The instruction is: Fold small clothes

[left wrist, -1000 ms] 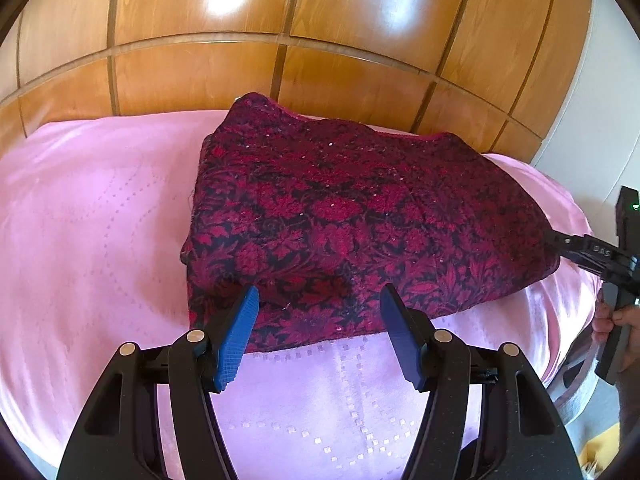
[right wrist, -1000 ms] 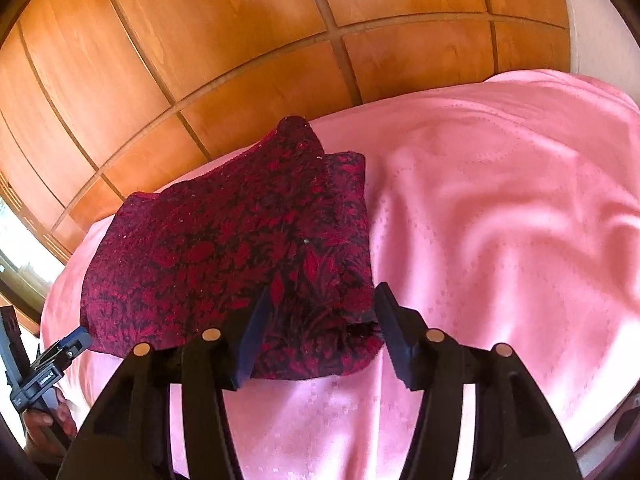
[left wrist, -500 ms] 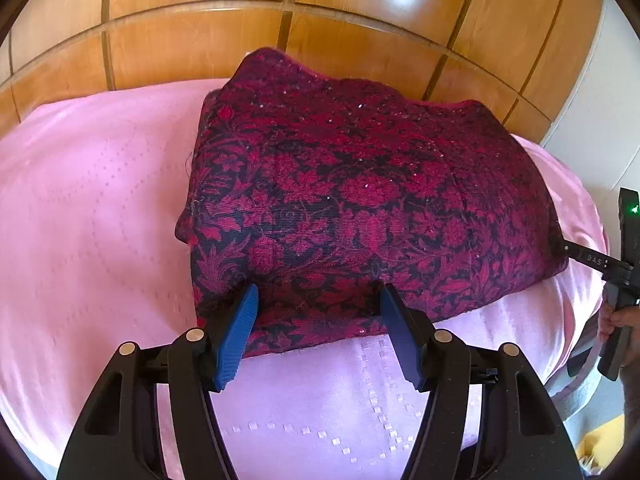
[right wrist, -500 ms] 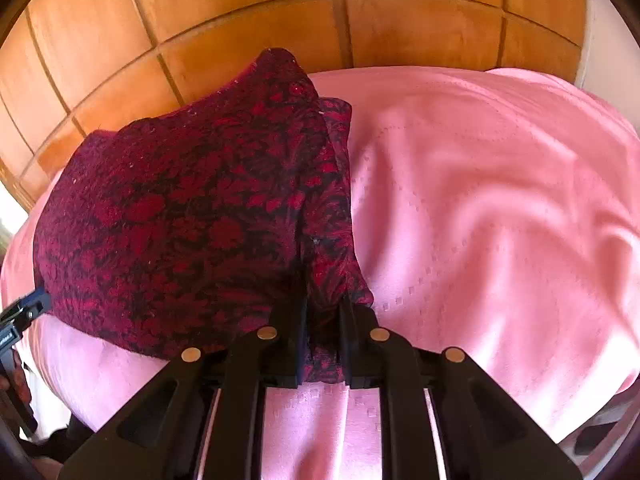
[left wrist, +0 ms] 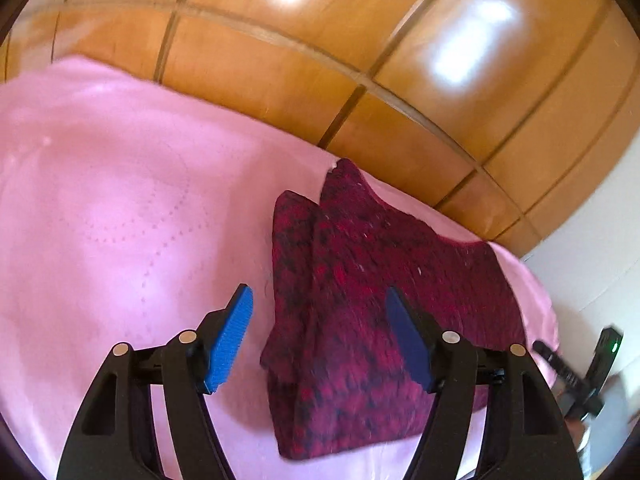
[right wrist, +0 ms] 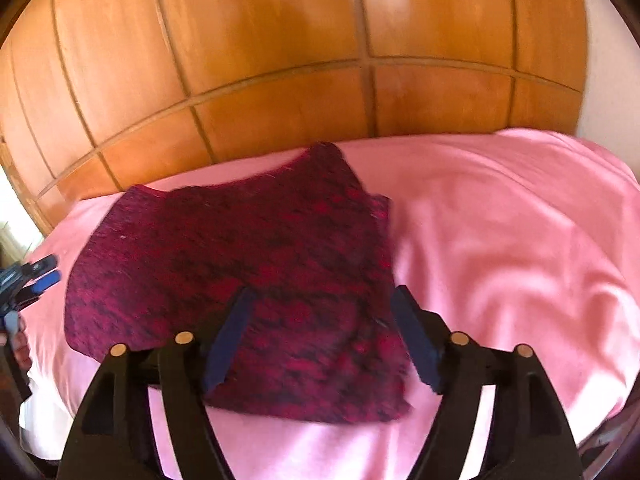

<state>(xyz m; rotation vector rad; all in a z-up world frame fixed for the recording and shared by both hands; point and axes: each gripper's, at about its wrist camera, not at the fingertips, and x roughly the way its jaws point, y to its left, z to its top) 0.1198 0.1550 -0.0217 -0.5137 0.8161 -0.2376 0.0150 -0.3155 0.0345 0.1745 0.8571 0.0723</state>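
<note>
In the left wrist view, the left gripper (left wrist: 320, 340) fills the bottom of the frame. Its jaws stand spread and are opening; the blue pads (left wrist: 230, 340) press on nothing. The cloth (left wrist: 380, 308), a dark red folded piece with a black pattern, lies on the pink sheet (left wrist: 120, 220) in the lower right part of the frame. The left edge of the cloth shows in the gap between the two fingers, nearer to the right finger, which stands in front of the cloth. The left finger stands in front of bare sheet, just beside the cloth's edge. I cannot tell if the fingers touch the fabric. The picture is blurred. Wooden panels (left wrist: 360, 40) fill the top of the frame. At the lower right edge a part of the right gripper (left wrist: 576, 376) shows, beyond the right corner of the cloth.

In the right wrist view, the right gripper (right wrist: 320, 336) is at the bottom, with jaws spread and opening, pinching nothing. The cloth (right wrist: 240, 272) lies in the middle and left of the frame on the sheet (right wrist: 500, 240). Its lower right corner shows between the fingers. The left finger stands in front of the cloth, and the right finger stands at its right edge. At the left edge of the frame the left gripper (right wrist: 36, 280) shows, small, beside the left side of the cloth. The panels (right wrist: 280, 60) are above.
</note>
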